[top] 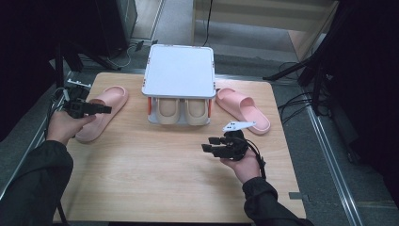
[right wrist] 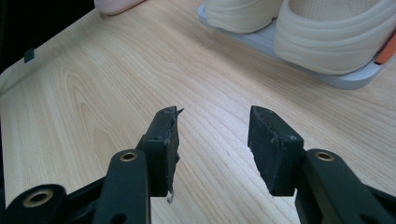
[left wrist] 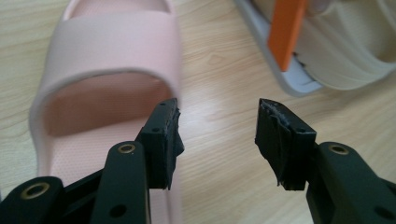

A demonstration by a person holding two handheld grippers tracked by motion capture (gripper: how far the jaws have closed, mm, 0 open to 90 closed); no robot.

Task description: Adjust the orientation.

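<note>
wooden tabletop [top: 155, 179]: left gripper [left wrist: 217, 126] sits at the inner edge of the pink foam slide sandal [left wrist: 112, 70], jaws apart, one over its footbed; right gripper [top: 212, 143] gapes empty, well off.

pink slide sandal [top: 101, 112] sitting flat, sole down, on the wood at the left-middle of the high view, toe pointing to the upper right

Pink slippers [top: 102, 112] [top: 242, 109], beige pair [top: 183, 110] in a grey rack [top: 179, 70] with orange posts [left wrist: 286, 31], pale wood-grain table [top: 155, 174].
</note>
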